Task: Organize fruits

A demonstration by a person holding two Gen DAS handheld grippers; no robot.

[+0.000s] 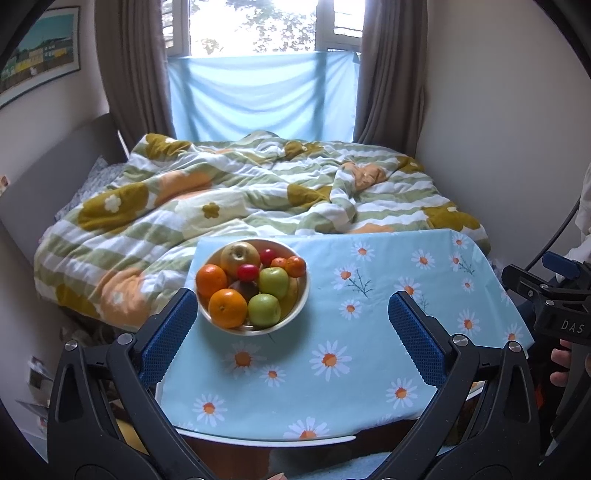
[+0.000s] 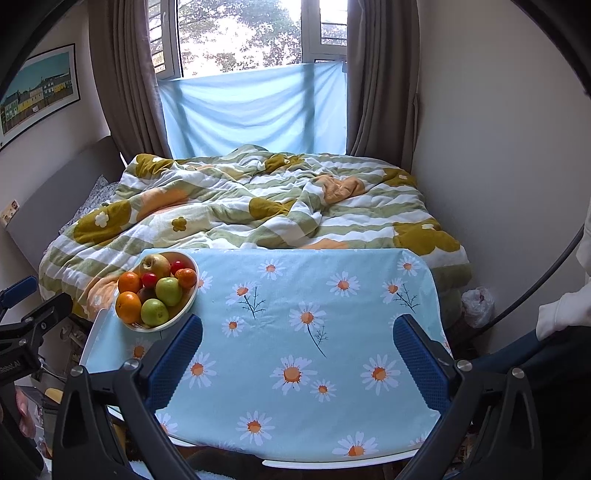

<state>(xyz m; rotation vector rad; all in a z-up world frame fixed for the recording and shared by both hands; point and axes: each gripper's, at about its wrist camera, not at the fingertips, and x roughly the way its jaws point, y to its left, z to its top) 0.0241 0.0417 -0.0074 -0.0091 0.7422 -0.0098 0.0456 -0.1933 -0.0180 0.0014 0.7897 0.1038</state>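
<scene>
Left wrist view: full fruit bowl at the table's far left corner

Left wrist camera shows a round, smooth cream bowl heaped with fruit, standing on the far left part of the table, close to its left edge. Inside lie glossy, dimpled oranges, two smooth green apples, a larger yellowish apple at the back, small shiny red fruits and a dark fruit half hidden in the middle. A pale blue cloth printed with white daisies covers the table, hanging over its rounded white rim.

The left gripper hovers over the near side of the table with its fingers spread wide, gripping nothing; their blue pads are finely ribbed, set on black plastic arms. The left finger's tip sits just beside the bowl in this view.

From the right wrist camera, the right gripper is likewise wide apart and empty, over the bare middle of the cloth, the bowl well off to its left.

Beyond the table lies a bed with a rumpled, soft quilt in green stripes and mustard flowers, then brown curtains and a window.
</scene>
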